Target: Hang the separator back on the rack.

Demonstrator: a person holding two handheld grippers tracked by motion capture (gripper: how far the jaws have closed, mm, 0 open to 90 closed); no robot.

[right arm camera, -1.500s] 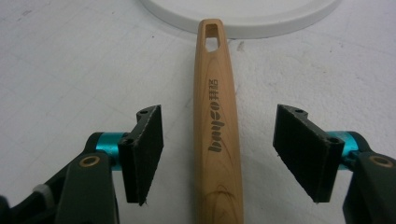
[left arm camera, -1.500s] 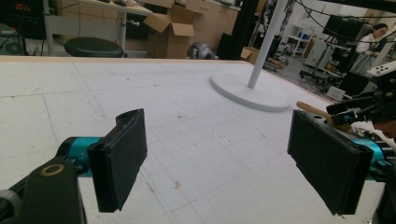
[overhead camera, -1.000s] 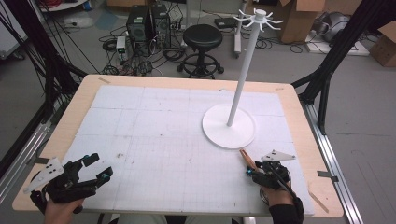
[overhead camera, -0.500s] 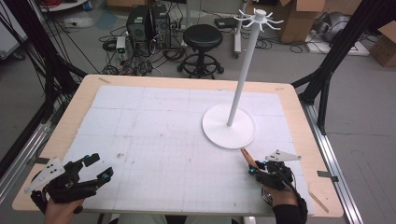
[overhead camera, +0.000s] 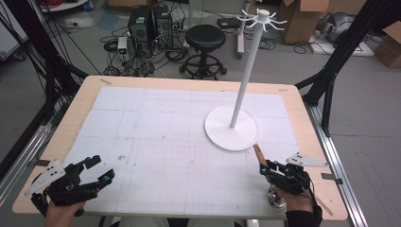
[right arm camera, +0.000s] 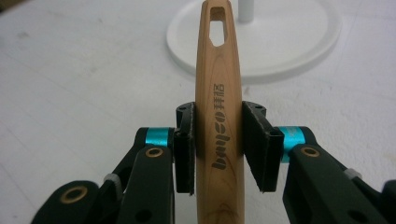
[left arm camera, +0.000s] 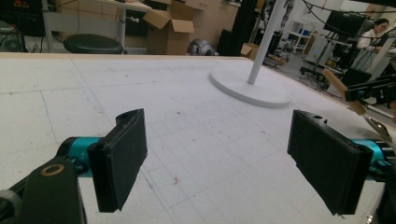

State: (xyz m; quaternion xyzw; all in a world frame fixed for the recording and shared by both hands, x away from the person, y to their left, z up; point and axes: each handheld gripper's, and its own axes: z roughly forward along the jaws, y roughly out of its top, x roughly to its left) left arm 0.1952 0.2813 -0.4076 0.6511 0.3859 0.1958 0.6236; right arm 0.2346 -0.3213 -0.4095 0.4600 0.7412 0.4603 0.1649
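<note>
With the right gripper (right arm camera: 218, 149) clenched on a wooden utensil handle (right arm camera: 219, 98), its long axis points to 12 o'clock at the white stand (overhead camera: 232, 127), slotted end just short of the base rim. Left gripper (overhead camera: 99, 169) sits released and empty at 7 o'clock, well apart, so the right is nearer. White gridded mat (overhead camera: 156, 132) on the table; stool (overhead camera: 204, 38) and cables behind.

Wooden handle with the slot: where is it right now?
The wooden handle is clamped between the right gripper's jaws at the table's near right, its slotted tip pointing at the white stand base.
</note>
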